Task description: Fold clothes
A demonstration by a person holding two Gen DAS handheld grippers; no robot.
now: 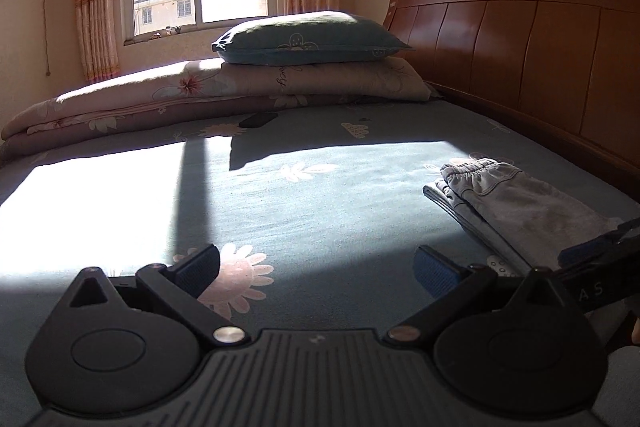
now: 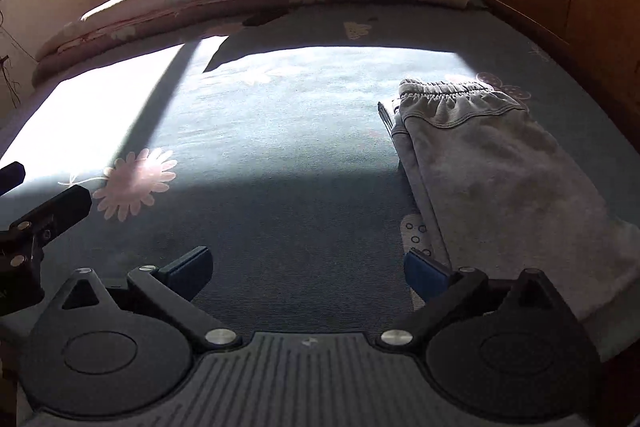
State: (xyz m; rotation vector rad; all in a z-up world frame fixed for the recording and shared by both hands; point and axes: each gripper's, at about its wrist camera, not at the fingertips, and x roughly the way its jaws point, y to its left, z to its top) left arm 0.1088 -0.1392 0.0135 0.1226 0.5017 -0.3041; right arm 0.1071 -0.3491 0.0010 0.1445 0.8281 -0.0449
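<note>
Grey trousers (image 2: 500, 167) folded flat, elastic waistband gathered, both tools (image 1: 316, 271) (image 2: 308, 273) released

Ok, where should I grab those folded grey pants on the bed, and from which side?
Take the grey pants at the near folded end, coming in low from the front. That end lies nearest the open right gripper, and the stacked layers form a thick edge the jaws could probably pinch together.

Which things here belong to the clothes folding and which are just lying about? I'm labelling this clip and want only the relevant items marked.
Part of the job:
- folded grey pants, lying on the bed sheet
- left gripper, open
- right gripper, open, empty

Just lying about:
- green pillow
- folded floral quilt
- dark flat object near the quilt
- wooden headboard
</note>
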